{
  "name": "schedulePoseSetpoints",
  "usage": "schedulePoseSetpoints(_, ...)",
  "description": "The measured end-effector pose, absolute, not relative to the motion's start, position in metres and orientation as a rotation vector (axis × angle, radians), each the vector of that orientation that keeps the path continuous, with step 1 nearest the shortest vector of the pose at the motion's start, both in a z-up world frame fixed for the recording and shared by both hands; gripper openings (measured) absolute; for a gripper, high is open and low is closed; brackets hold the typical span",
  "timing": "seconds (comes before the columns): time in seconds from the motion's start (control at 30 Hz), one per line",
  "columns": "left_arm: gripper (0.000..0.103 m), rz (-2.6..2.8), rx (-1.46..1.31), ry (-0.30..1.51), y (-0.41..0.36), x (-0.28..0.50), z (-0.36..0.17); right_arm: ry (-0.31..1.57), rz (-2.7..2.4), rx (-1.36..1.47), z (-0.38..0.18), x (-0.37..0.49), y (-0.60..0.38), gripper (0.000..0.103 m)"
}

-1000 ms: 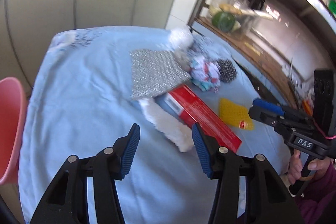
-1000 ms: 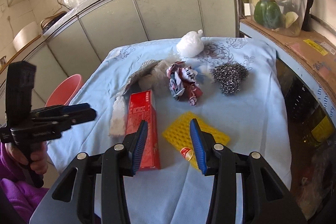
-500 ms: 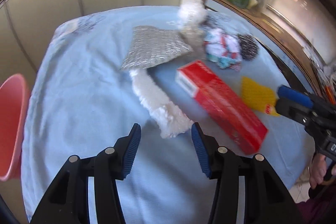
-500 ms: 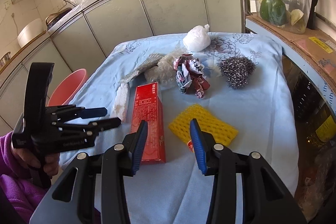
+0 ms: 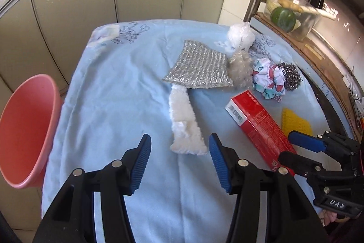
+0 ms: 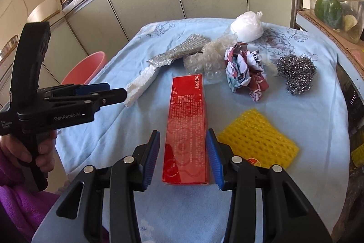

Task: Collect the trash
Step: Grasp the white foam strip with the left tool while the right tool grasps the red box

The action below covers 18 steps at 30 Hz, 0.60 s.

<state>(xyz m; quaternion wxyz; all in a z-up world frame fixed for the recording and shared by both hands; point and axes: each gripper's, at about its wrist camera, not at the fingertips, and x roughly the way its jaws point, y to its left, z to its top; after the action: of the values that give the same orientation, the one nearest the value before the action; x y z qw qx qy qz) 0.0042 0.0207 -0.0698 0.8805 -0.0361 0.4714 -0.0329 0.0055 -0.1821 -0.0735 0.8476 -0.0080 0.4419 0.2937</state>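
My left tongs (image 5: 179,147) and right tongs (image 6: 183,154) are black plastic frames with ribbed blue pads (image 5: 142,158) and round silver screws (image 5: 116,163). White lettering marks the bodies: "GenRobot.AI" on the left, "DAS" on the right. My sleeve (image 6: 16,204) is purple

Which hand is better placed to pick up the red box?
Right. The right gripper already straddles the red box, jaws either side. The left gripper is lined up on the white foam strip.
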Motion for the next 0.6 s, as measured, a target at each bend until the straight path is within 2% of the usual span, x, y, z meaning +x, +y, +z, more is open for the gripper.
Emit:
schedulePoseSetpoints(0.23, 0.051, -0.047, -0.013, 1.000, 0.005, 0.013, -0.086, 0.917, 0.608, -0.069, -0.074, 0.008, -0.169, 0.043)
schedulePoseSetpoints(0.33, 0.048, -0.038, -0.018, 0.999, 0.011, 0.011, -0.089, 0.920, 0.601, -0.067, -0.073, 0.010, -0.168, 0.043)
schedulePoseSetpoints(0.47, 0.034, -0.046, -0.041, 0.990, 0.018, 0.007, -0.089, 0.925, 0.589, -0.050, -0.074, 0.011, -0.172, 0.043)
schedulePoseSetpoints(0.6, 0.033, -0.061, -0.051, 0.981, 0.022, 0.004, -0.088, 0.942, 0.587, -0.048, -0.077, 0.015, -0.172, 0.043)
